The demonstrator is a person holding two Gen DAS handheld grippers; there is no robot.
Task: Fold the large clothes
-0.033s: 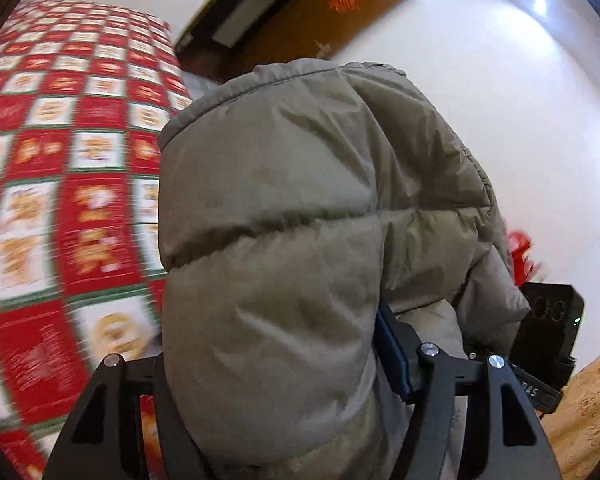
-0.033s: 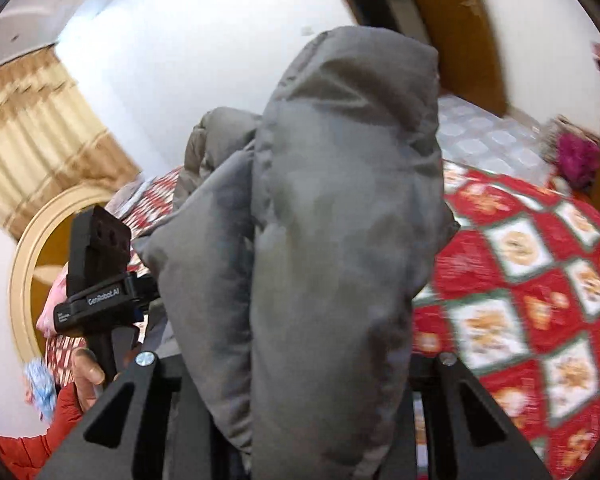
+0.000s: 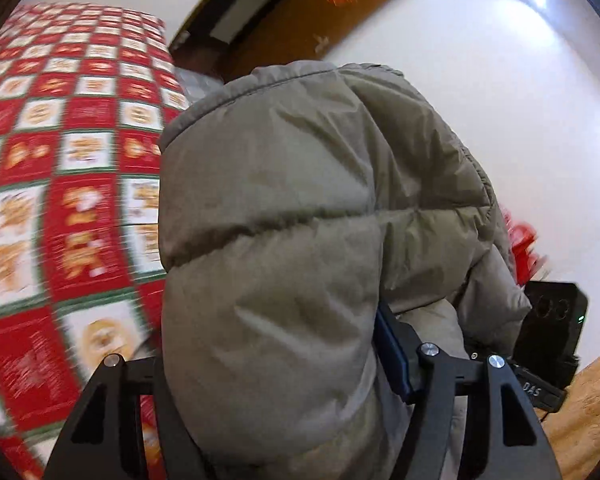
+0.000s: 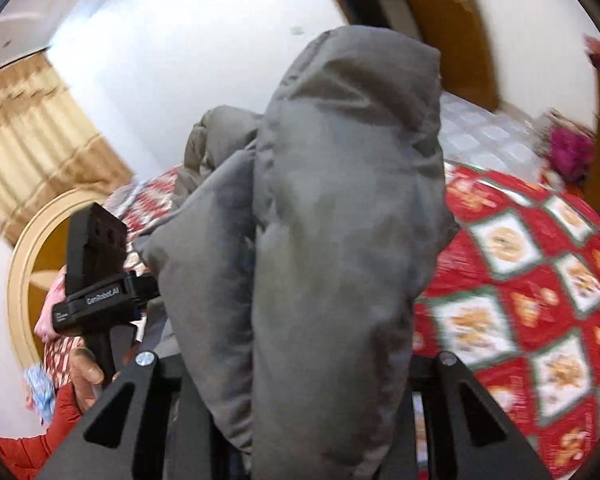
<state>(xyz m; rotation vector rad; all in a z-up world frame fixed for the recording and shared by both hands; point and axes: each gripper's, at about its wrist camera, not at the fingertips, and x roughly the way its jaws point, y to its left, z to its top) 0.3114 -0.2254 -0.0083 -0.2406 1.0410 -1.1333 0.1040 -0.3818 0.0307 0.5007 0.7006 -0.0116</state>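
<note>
While both grippers clamped the grey puffer jacket (image 3: 300,220), it hung bunched between left gripper (image 3: 284,420) and right gripper (image 4: 300,420), above the red quilt (image 4: 520,300); long axis ran gripper-to-gripper, neither nearer, 2 holds.

The puffer jacket (image 3: 292,248) is plain grey-olive, quilted in broad bands, darker grey in the right wrist view; the bedspread (image 3: 72,208) beneath it is red, checked with white squares bearing orange-gold motifs, edged in green; the grippers' frames are black, the left gripper (image 3: 276,364) with a blue pad; the far wall (image 3: 520,100) is white; the door (image 3: 320,12) brown; the curtain (image 4: 32,136) tan; the sleeve (image 4: 40,440) red.
</note>
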